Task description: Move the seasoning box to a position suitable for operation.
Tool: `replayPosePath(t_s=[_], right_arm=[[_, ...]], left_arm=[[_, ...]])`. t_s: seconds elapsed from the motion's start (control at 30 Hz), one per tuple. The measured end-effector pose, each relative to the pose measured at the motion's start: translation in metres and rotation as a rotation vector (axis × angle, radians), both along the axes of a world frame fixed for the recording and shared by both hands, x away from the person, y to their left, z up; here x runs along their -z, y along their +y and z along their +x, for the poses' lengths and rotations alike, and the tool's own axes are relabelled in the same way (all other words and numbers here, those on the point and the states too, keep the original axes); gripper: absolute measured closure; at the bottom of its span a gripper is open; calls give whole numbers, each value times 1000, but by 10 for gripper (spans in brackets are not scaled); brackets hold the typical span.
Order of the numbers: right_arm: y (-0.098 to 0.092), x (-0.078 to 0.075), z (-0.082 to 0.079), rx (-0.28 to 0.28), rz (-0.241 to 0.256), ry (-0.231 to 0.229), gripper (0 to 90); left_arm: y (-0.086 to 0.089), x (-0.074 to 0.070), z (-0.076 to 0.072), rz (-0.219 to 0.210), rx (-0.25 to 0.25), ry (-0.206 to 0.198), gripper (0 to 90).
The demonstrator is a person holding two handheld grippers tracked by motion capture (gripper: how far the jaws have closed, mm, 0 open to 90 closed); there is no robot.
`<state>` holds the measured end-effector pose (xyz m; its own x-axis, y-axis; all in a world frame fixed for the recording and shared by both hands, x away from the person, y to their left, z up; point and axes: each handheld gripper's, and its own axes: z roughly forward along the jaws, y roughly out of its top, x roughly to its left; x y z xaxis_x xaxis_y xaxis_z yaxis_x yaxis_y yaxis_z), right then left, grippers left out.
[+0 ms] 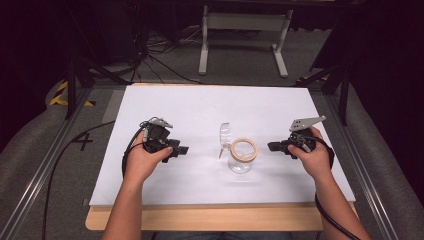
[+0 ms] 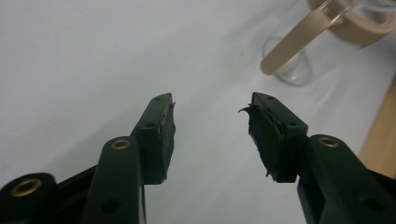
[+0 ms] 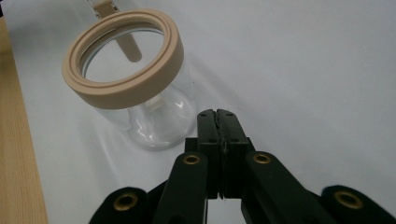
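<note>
the glass jar (image 1: 241, 156) with its tan ring stood at centre frame on the white sheet (image 1: 200, 105), bare sheet all round. left gripper (image 1: 181, 149) sat well left, jaws wide apart; right gripper (image 1: 271, 146) lay near the jar's right, jaws pressed together, empty.

Only the glass jar (image 1: 241, 156) stands between the claws on the bare white tabletop (image 1: 200, 107).

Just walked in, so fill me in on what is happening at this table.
A person holds a gripper in each hand over a white-covered table. Between them stands an open clear glass jar with a beige ring collar, its clear hinged lid tipped up beside it. The left gripper is open and empty; the right gripper is shut on nothing. Neither touches the jar.
</note>
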<state>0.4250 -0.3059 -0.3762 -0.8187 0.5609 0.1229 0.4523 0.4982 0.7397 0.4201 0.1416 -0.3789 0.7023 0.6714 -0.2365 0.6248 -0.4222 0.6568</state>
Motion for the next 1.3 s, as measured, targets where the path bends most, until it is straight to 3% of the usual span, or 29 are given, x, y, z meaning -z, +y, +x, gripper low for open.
replayPosePath(t_s=[0.07,0.13,0.33,0.53,0.67,1.3], right_arm=[[0,0,0,-1,1,-2,900],[0,0,0,-5,2,-2,900],[2,0,1,-11,9,-6,900],[8,2,7,-32,20,0,900],[16,4,11,-55,13,2,900],[39,36,23,-110,-41,55,900]], left_arm=[[0,-2,-1,16,-3,5,551],[-1,-4,-4,31,-8,-20,578],[-7,-11,-11,37,43,-64,595],[-10,-15,-20,70,78,-58,616],[-6,-18,-25,79,70,-55,627],[-5,-14,-28,79,94,-39,643]])
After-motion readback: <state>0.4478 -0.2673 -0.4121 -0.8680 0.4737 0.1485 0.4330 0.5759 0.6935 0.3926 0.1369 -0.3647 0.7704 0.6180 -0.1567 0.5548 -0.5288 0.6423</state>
